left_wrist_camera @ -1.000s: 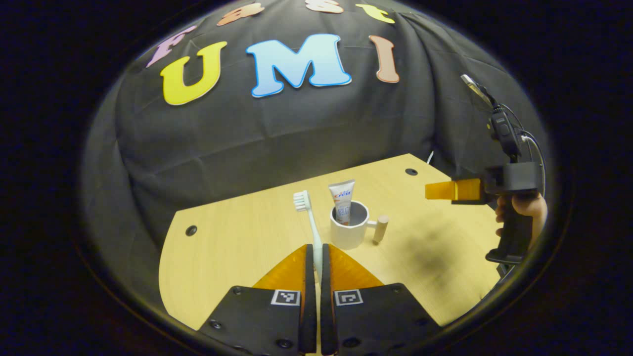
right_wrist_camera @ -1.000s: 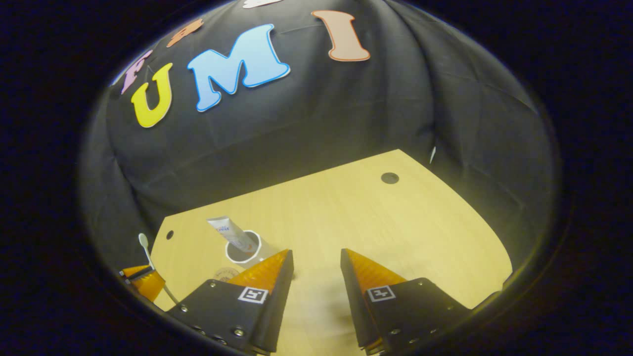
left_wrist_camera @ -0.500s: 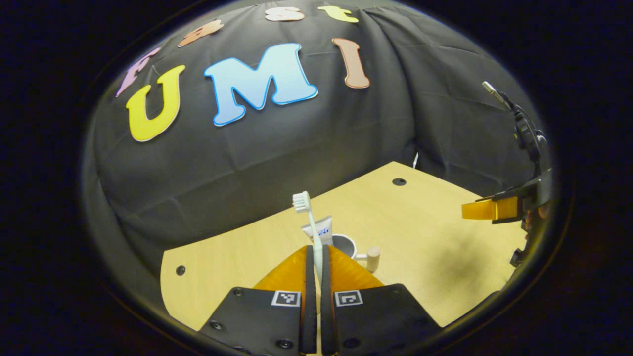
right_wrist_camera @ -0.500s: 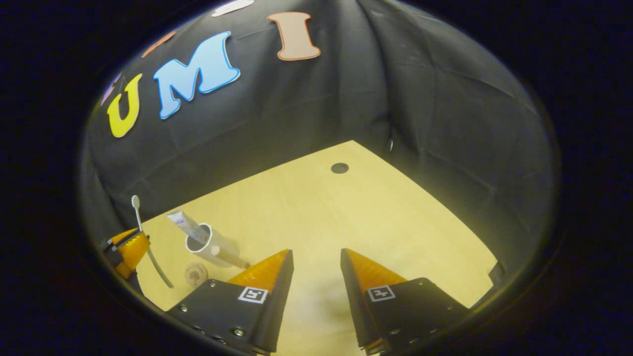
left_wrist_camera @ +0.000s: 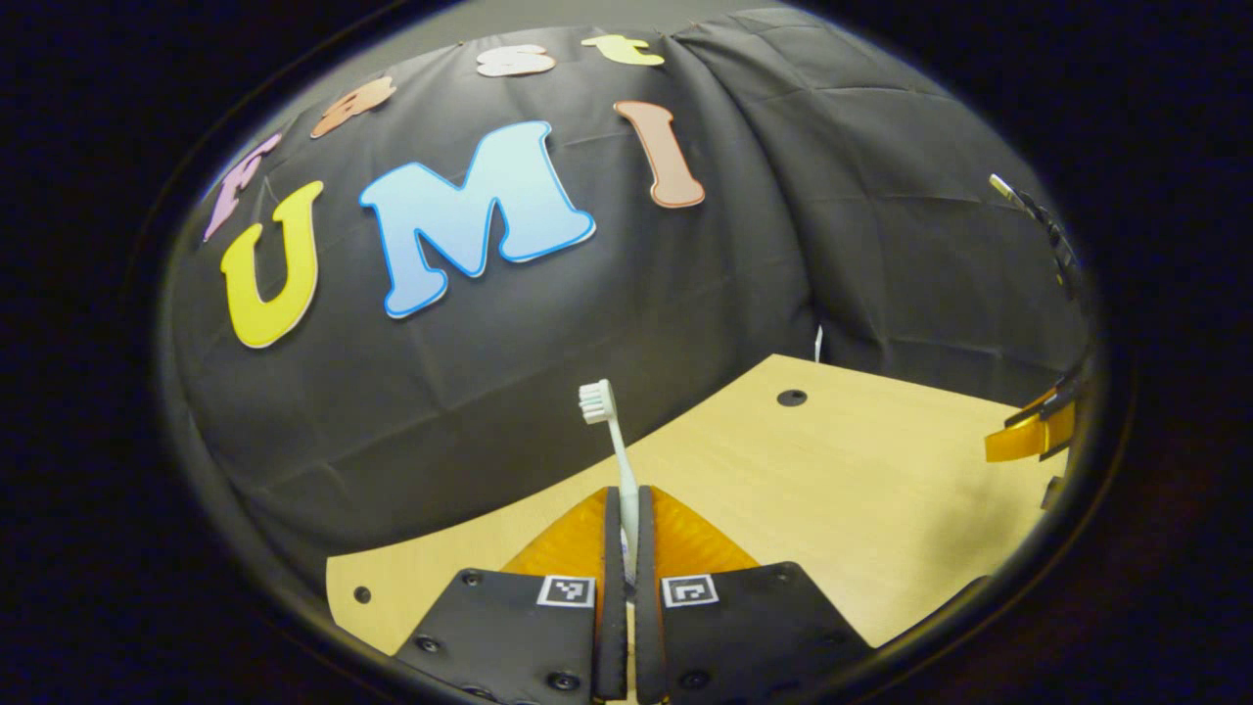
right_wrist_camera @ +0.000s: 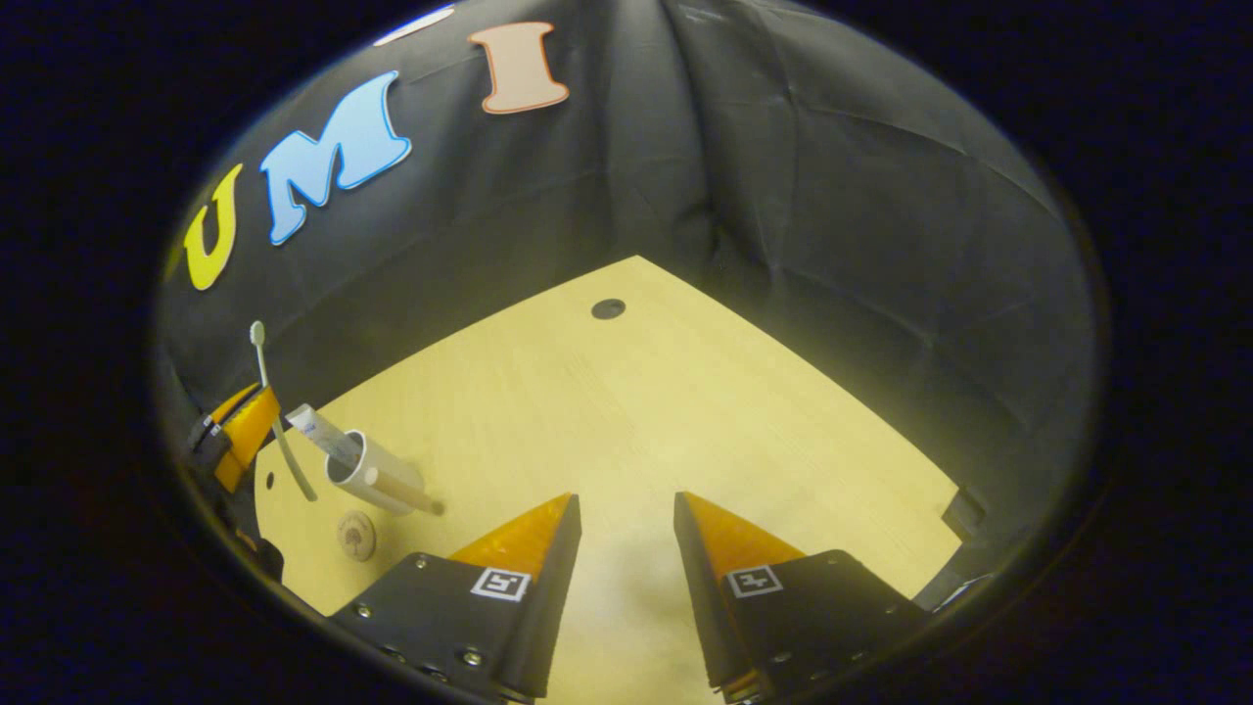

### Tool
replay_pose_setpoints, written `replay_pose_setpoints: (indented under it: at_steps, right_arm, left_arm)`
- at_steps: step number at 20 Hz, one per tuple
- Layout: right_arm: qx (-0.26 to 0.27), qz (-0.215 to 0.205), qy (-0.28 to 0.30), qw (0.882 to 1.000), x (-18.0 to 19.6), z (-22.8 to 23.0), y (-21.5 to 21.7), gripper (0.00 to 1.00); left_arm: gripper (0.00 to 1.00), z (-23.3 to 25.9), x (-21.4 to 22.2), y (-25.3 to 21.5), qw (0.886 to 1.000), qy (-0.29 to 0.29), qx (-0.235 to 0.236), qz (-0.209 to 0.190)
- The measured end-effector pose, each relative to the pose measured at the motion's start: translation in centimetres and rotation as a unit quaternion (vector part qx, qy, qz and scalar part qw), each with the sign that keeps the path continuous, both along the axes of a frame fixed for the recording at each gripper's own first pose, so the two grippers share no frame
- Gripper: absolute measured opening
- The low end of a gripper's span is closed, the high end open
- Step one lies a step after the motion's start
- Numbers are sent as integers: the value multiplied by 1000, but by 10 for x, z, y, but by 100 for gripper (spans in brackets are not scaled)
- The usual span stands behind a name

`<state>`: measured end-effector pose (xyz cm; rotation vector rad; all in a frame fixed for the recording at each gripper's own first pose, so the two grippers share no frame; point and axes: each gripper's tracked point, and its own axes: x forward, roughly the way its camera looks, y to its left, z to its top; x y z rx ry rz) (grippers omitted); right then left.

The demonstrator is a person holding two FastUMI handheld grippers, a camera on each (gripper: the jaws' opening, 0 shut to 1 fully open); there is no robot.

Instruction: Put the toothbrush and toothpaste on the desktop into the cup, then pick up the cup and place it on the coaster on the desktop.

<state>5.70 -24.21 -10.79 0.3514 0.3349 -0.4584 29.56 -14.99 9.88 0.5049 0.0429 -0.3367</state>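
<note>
1. Since a second ago we've swung the left gripper (left_wrist_camera: 620, 548) up and over: the white cylindrical cup with the wooden peg handle (right_wrist_camera: 367, 472) has dropped out of the bottom of the left gripper view, and the right gripper (right_wrist_camera: 626, 548) has backed off toward the right.
2. The left gripper is clamped tight on the slim white-and-pale-blue toothbrush (left_wrist_camera: 617, 455), bristles up. The right gripper is spread wide, holding nothing.
3. The white toothpaste tube (right_wrist_camera: 315, 432) already leans in the cup, which stands on the pale wooden bench (right_wrist_camera: 685, 411) just beyond the small round wooden coaster (right_wrist_camera: 356, 535).
4. Risks: we're lowering blind, so the handle could hit the rim or tube and tip the cup.
5. Tube print's too blurry to read.
</note>
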Motion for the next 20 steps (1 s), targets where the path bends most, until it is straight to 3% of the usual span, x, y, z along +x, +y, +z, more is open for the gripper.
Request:
replay_pose_setpoints:
  at_steps: [14,20]
  right_arm:
    - [24,-45,23,998,-38,-27,-34,58]
    - [16,-51,37,998,-55,-31,-46,58]
  left_arm:
    - [11,4,31,-1,996,-74,-56,9]
    - [11,-15,36,5,994,-67,-77,26]
